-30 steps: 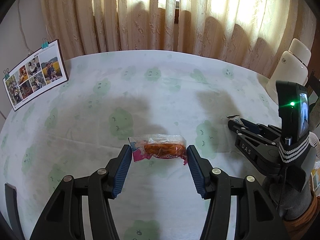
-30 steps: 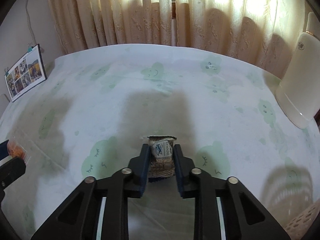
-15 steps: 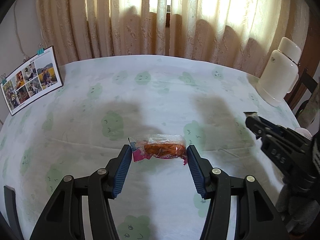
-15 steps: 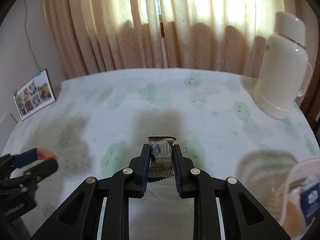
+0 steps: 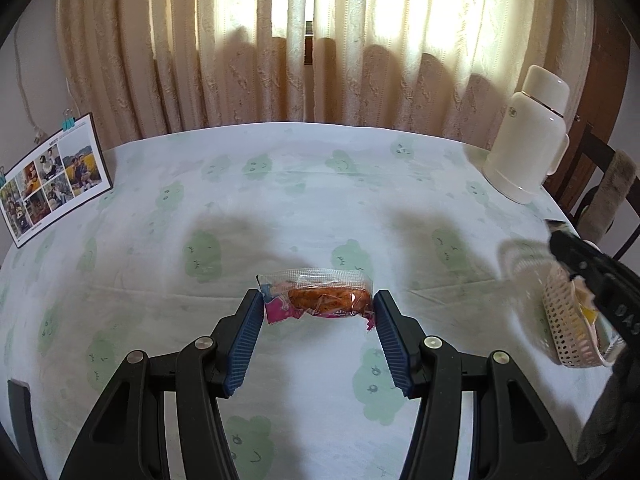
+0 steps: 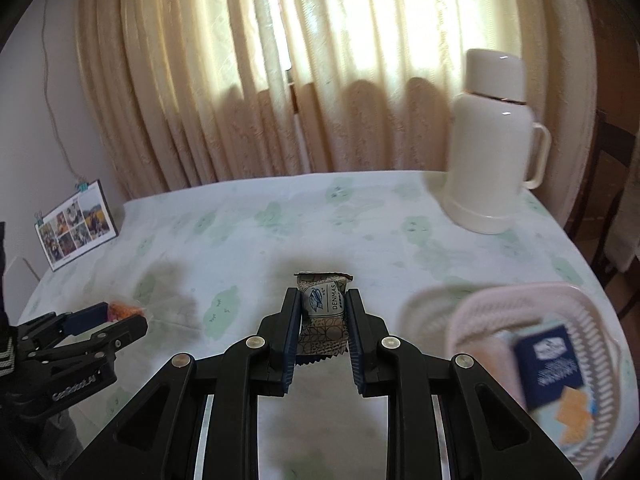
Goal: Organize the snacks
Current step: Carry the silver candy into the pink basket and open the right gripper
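- While the left gripper (image 5: 318, 306) hangs above the table (image 5: 280, 184), its blue pads clamp both ends of a clear-wrapped orange snack (image 5: 320, 295), held crosswise and clear of the cloth
- Pinched upright in the right gripper (image 6: 323, 312) is a small brown packet (image 6: 322, 306) marked DENMAS, its jaws nearly together on the packet's sides
- Down at the right of the right wrist view sits a pale perforated basket (image 6: 472, 312), blurred, with a dark blue packet (image 6: 548, 368) and other wrappers inside
- From the left wrist view the basket shows at the table's right edge, partly behind the right gripper
- A white flask (image 6: 492, 144) stands at the far right of the table
- A photo calendar (image 5: 48, 184) leans at the table's left edge, before the curtains (image 5: 320, 40)
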### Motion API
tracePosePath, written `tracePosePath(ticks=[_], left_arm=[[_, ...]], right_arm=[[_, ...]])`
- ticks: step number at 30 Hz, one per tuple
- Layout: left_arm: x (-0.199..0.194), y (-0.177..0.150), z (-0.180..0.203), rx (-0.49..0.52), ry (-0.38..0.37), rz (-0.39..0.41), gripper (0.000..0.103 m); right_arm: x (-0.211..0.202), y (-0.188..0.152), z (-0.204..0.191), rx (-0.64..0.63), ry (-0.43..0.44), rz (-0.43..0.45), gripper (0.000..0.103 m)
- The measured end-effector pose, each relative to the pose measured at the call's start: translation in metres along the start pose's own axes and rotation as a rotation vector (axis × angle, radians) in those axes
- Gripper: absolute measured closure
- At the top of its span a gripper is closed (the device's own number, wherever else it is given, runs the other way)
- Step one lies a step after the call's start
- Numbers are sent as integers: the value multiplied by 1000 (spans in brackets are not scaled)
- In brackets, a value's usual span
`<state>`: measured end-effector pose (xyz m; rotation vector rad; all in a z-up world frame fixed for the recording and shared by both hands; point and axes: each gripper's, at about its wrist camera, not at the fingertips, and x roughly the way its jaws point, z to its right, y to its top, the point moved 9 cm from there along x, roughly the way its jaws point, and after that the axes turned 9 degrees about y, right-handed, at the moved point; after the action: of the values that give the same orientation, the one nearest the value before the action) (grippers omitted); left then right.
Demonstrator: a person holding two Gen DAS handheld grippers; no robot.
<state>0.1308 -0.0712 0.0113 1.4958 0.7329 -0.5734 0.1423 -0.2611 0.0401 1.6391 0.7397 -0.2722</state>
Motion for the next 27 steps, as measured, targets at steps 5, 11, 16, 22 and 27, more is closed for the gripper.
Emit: tracePosePath(ticks=[5, 11, 16, 22, 27], left_arm=[[-3, -2, 7, 18, -9, 6, 50], [-6, -5, 13, 37, -15, 10, 50], [-7, -7, 17, 48, -17, 10, 50], [-8, -8, 23, 62, -20, 12, 50], [-9, -10, 26, 69, -26, 11, 50]], right_arm=[[-30, -1, 21, 34, -51, 32, 80], [-60, -7, 57, 84, -116, 61, 80], [-78, -14, 92, 161, -160, 74, 80], [-90, -28, 122, 220, -203, 71, 79], [-95, -40, 139, 311, -162, 76, 59]])
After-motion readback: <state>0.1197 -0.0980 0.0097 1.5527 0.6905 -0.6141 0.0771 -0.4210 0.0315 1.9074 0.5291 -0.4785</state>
